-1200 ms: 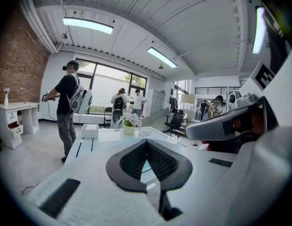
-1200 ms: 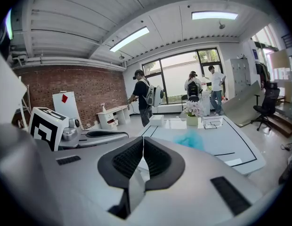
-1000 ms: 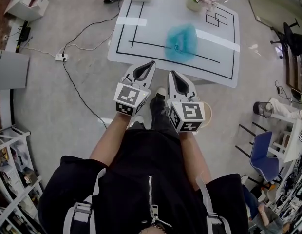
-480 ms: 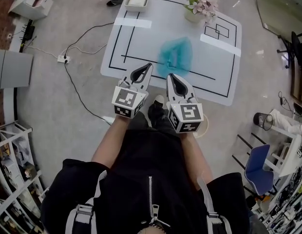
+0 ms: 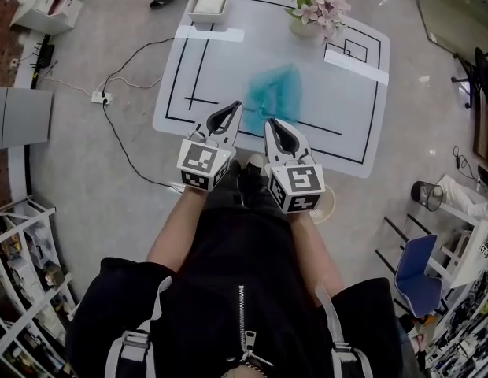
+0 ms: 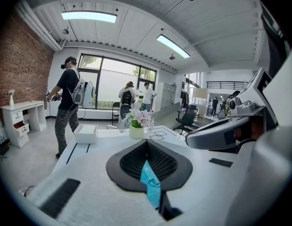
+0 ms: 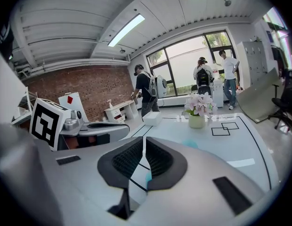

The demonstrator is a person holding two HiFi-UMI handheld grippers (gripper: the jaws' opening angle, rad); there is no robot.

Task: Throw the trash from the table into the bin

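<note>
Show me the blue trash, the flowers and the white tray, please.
blue trash [image 5: 277, 91]: head view, its middle, on the table.
flowers [image 5: 319, 6]: head view, on the pink blossoms.
white tray [image 5: 208, 2]: head view, on its bare floor.

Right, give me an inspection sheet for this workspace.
Surface: white table with black lines and tape strips.
Job's things: teal crumpled trash mid-table; dark mesh bin, likely, on the floor at right.
Clutter: white tray and flower pot at the far edge.
Grippers: left gripper and right gripper both shut, empty, by the near edge.
Cables: cable and power strip on the floor, left.
Surroundings: blue chair right, shelves left.
</note>
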